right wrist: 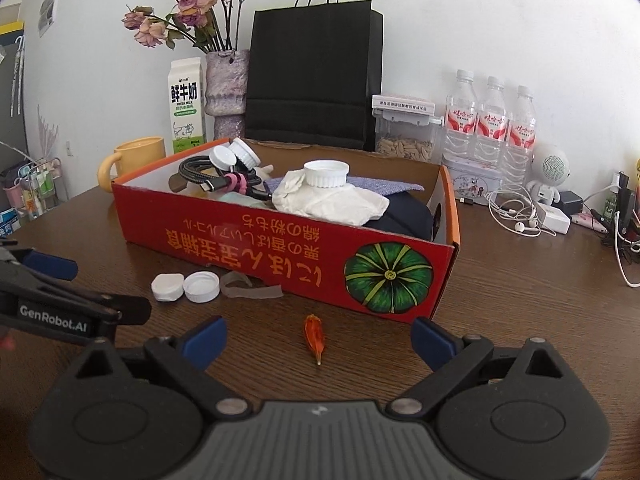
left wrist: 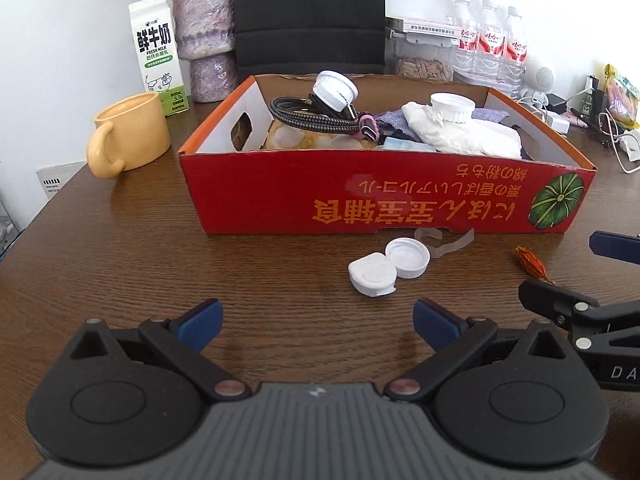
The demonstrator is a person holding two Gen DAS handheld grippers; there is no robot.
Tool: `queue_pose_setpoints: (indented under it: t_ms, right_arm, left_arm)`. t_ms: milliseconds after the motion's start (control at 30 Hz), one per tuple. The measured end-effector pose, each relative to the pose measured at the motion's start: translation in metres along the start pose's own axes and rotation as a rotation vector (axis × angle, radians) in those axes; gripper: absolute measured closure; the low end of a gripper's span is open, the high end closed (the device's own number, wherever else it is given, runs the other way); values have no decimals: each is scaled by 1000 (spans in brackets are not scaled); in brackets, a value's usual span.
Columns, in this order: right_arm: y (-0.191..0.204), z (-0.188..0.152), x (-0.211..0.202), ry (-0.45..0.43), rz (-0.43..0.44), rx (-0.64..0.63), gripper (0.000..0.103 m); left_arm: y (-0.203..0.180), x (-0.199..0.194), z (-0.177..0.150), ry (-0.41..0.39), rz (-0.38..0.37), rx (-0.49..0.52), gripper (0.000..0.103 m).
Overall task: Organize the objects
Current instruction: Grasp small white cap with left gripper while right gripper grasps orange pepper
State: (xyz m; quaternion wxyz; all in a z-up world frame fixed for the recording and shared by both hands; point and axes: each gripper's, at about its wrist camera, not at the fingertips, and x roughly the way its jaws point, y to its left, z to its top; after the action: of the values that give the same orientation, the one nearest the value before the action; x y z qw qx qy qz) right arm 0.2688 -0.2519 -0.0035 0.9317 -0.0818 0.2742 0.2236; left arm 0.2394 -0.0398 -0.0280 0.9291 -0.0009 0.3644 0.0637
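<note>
White plastic marks what is left to tidy: a closed flip cap (left wrist: pixel 372 278) and an upturned screw cap (left wrist: pixel 408 258) lie touching each other on the dark wooden desk (left wrist: pixel 120 240), just in front of the near wall of the red box (left wrist: pixel 320 196), with a curl of clear plastic strip (left wrist: pixel 444 242) just to their right and a small orange dried petal (right wrist: pixel 314 336) farther right. The left gripper (left wrist: pixel 318 322) hovers near the caps with its fingers spread wide and empty; the right gripper (right wrist: pixel 318 338) sits over the petal, fingers equally wide and holding nothing. The next pick looks like the petal. It appears thin and brittle, so the right fingers should come down low and straddle it along its length, closing gently. The box is already crowded, so a release over its freer right end seems wise.
</note>
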Motion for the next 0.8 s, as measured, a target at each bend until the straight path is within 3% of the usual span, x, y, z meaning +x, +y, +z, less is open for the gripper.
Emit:
queue_pose_setpoints:
  t_ms: [133,300,533,600,667,700,767,800]
  right_arm:
    - [-2,-1,12,34,-1,10,20]
    - [-5,0,20,41,-8,35,24]
    - [-7,5,32,73,28,60,38]
    - [-4,5,32,72,35,48,44]
    - [-1,5,31,66,49,36,62]
    - [-1,5,30,63,60,34,65]
    - [1,5,29,60,75,28,78]
    - [1,5,28,59,81,28,82]
  left_arm:
    - [-3,12,3,11,15,3,0]
    - [-1,19,9,3,30,2,0]
    - [2,23,11,5,-1,-11,1]
    - [1,22,11,-2,-26,-10,10]
    - [-2,18,11,-20,-46,4,35]
    - [-4,16,11,-28,-57,15,43]
    - [-8,13,10,-39,-83,31,73]
    - [-9,12,10,-42,-90,36,74]
